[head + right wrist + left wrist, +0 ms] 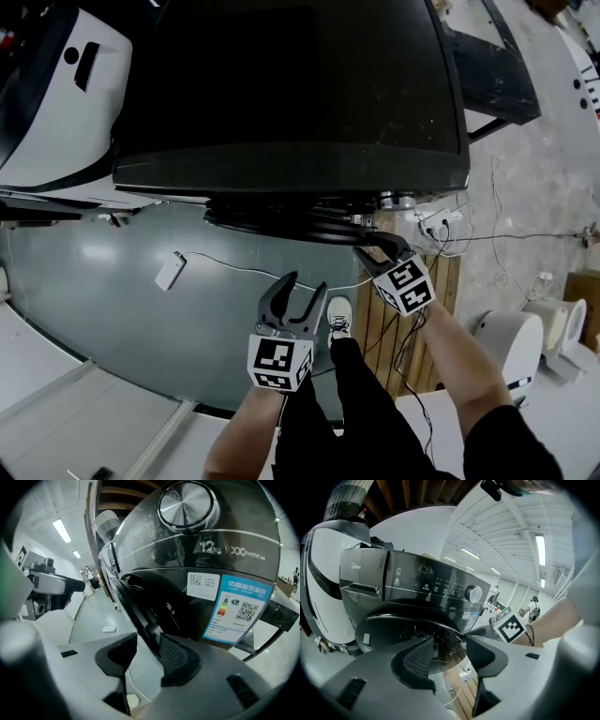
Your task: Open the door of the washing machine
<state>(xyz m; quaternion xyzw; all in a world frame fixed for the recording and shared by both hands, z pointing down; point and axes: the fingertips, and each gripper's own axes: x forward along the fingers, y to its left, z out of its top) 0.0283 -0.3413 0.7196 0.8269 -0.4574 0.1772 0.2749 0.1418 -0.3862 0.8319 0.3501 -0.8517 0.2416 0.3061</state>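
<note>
Closest to the head camera were the person's forearms and a dark trouser leg, with a white shoe [339, 317] on the grey floor [112, 281] below; beyond them stood the washing machine [291, 84], its round door [281, 225] on the front face under the control panel [431, 585] and the knob [474, 593]; whether the door was fully latched or a crack ajar could not be told. At the door's right-hand edge in the head view was the right claw [373, 246]; its own view showed the right claw [149, 656] partly open, the door's rim [140, 620] running between the pads, close against the ribbed right one and apart from the left, so nothing was gripped yet. Lower and nearer the person, the left claw [303, 286] hung apart from the machine, its pads wide and empty, with the glass of the door beyond them. The step in hand seemed to be taking hold of the rim; doing it well would call for seating the rim deep between the pads before squeezing, clamping firmly, then drawing outward along the door's swing rather than straight back, with the left claw kept out of that path; a shallow pinch on the smooth rim would likely slip.
</note>
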